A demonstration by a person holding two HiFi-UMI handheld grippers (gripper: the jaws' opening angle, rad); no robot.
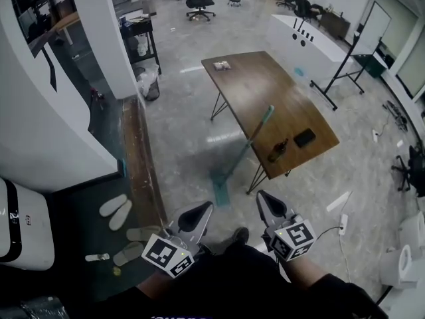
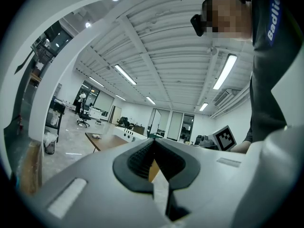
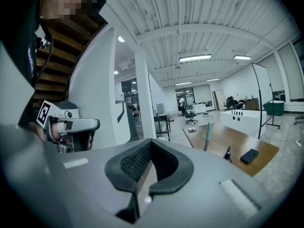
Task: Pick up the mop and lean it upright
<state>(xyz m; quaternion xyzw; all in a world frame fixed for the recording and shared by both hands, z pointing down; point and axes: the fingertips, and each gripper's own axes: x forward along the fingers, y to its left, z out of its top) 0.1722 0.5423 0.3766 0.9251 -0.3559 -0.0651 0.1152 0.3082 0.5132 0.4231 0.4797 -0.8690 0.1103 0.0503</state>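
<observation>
The mop (image 1: 244, 150) leans against the bench's (image 1: 259, 85) edge, its head on open floor (image 1: 186, 145) ahead of both tongs. Left tongs (image 1: 201, 212) and right tongs (image 1: 264, 200) are clenched and empty, well short of it. Their own bodies hide the mop's head in both gripper views.

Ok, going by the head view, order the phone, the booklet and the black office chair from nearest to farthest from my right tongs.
1. The phone, on the near right end of the table, is closest to the right tongs.
2. The booklet, at the table's far end.
3. The office chair, far back across the floor, at the top of the view.
</observation>
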